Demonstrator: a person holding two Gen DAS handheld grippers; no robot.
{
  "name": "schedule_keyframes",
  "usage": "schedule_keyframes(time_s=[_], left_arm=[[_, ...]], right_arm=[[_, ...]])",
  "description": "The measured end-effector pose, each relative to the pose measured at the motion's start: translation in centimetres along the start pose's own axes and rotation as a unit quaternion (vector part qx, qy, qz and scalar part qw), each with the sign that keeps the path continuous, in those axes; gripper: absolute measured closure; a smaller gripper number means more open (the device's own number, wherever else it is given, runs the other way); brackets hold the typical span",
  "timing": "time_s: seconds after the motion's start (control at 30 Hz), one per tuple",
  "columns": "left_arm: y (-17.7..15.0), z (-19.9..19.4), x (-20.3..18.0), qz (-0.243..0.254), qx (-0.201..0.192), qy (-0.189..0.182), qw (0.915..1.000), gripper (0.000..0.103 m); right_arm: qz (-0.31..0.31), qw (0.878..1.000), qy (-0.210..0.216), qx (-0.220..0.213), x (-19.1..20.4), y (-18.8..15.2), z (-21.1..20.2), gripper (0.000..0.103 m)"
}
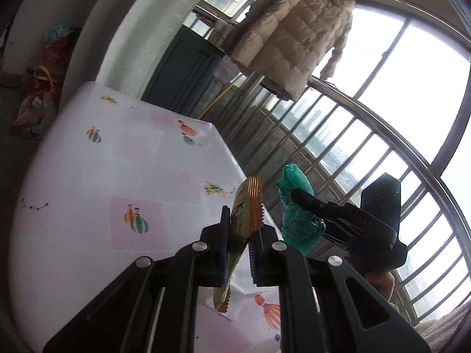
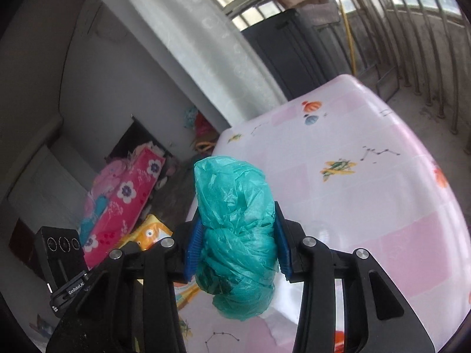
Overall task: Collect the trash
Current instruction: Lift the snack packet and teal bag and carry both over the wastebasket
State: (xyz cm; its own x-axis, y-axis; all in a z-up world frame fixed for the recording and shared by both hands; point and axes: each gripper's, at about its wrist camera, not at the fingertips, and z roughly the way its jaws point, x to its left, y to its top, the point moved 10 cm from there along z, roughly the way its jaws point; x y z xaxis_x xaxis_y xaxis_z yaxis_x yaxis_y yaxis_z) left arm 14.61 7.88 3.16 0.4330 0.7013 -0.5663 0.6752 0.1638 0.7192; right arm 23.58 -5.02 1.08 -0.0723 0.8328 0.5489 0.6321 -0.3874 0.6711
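Already both pieces are lifted: left hand-held gripper (image 1: 238,247) clamps a gold foil snack wrapper (image 1: 245,214), right hand-held gripper (image 2: 237,253) clamps a crumpled teal plastic bag (image 2: 235,229); binning remains.

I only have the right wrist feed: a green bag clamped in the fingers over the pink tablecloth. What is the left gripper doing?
Observer: The left gripper is shut on a gold snack wrapper, held upright above the table.
Operator: Is the wrapper touching the bag?
Observer: No. In the left wrist view the green bag sits to the right of the wrapper with a gap between them.
Operator: What is behind the bag from that side?
Observer: Window bars and a beige padded coat hanging in front of the window.
Operator: Any trash left on the table?
Observer: None shows on the part of the cloth that the left view covers; the near edge is hidden by the gripper.
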Motion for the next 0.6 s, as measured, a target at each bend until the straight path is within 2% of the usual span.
schedule_keyframes(time_s=[0.13, 0.27, 0.37, 0.43, 0.53, 0.6], left_arm=[[0.4, 4.2, -6.5, 0.045, 0.044, -0.054, 0.9966, 0.093], [-0.2, 9.6, -13.8, 0.092, 0.1, -0.111, 0.9846, 0.093], [-2.1, 14.7, -19.2, 0.133, 0.159, -0.135, 0.9691, 0.093], [-4.1, 18.6, -23.0, 0.155, 0.205, -0.15, 0.9549, 0.093], [-8.1, 24.2, -27.6, 0.189, 0.268, -0.154, 0.932, 0.093], [-11.0, 28.4, -29.9, 0.214, 0.302, -0.145, 0.9177, 0.093]], right_arm=[[0.062, 0.995, -0.047, -0.068, -6.8, 1.3, -6.5, 0.063], [0.135, 0.974, -0.114, -0.141, -15.1, 1.1, -14.1, 0.063], [0.196, 0.947, -0.169, -0.19, -21.3, -0.3, -19.6, 0.063], [0.235, 0.924, -0.211, -0.216, -25.2, -1.8, -22.9, 0.063], [0.302, 0.886, -0.255, -0.242, -31.0, -5.0, -26.4, 0.063], [0.347, 0.862, -0.271, -0.253, -34.7, -7.2, -27.5, 0.063]])
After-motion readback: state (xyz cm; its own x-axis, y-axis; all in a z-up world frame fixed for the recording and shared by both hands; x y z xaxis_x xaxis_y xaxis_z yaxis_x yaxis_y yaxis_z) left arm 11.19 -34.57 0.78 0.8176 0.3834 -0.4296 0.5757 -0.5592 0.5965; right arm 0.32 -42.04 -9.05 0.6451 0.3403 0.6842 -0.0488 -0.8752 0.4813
